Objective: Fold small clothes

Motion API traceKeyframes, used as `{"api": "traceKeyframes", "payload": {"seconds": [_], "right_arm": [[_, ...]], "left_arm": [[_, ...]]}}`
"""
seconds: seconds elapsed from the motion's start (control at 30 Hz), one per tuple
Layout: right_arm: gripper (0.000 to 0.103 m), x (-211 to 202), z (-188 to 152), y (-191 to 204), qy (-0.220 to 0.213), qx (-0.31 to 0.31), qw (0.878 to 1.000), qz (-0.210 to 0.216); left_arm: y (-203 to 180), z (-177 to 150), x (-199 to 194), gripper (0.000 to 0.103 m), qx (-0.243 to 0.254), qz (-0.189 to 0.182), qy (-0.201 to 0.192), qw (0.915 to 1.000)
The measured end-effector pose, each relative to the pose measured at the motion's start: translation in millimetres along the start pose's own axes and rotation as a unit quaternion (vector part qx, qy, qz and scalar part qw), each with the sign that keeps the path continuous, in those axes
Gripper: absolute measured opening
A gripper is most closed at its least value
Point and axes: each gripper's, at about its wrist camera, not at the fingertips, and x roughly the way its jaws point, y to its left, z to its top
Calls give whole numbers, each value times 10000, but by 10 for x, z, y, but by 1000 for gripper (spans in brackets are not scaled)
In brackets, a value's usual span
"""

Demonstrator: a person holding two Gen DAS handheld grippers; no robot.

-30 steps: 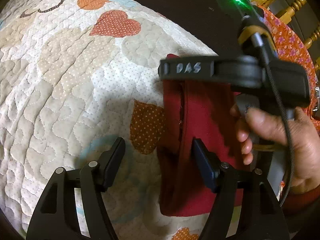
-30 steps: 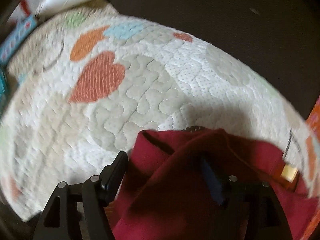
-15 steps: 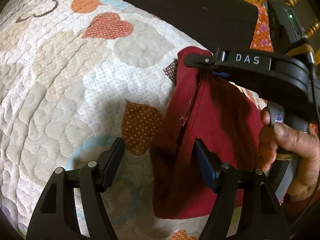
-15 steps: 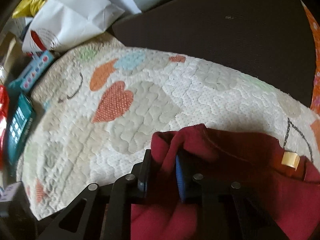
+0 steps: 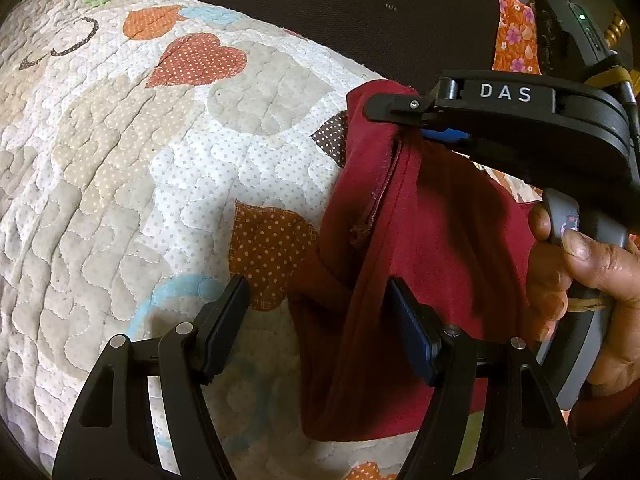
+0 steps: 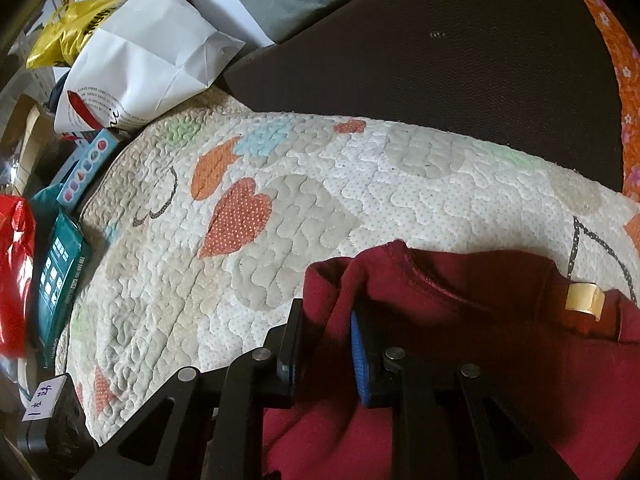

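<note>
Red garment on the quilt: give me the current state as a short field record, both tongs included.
garment: dark red cloth, bunched, partly lifted off the quilt
surface: heart-patterned quilt
right tongs: shut on a fold at the garment's upper edge
left tongs: open, over the garment's lower left edge, not gripping
right hand: on the grip of the right tongs, seen from the left wrist view
label: pale tag inside the garment's neck area
clutter: white paper bag and teal box beyond the quilt's left side
</note>
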Motion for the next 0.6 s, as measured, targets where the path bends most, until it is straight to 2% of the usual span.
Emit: {"api": "traceKeyframes", "payload": {"seconds": [0.3, 0.5, 0.6], "right_arm": [[20, -69, -11, -22, -90, 27, 10000, -29], [19, -189, -29, -94, -173, 122, 9997, 82], [18, -280, -50, -136, -230, 181, 9995, 142]], "left_arm": [[-20, -22, 13, 70, 112, 47, -47, 9999], [-188, -73, -32, 47, 491, 41, -185, 9986], [-226, -75, -67, 42, 535, 82, -234, 9983]]}}
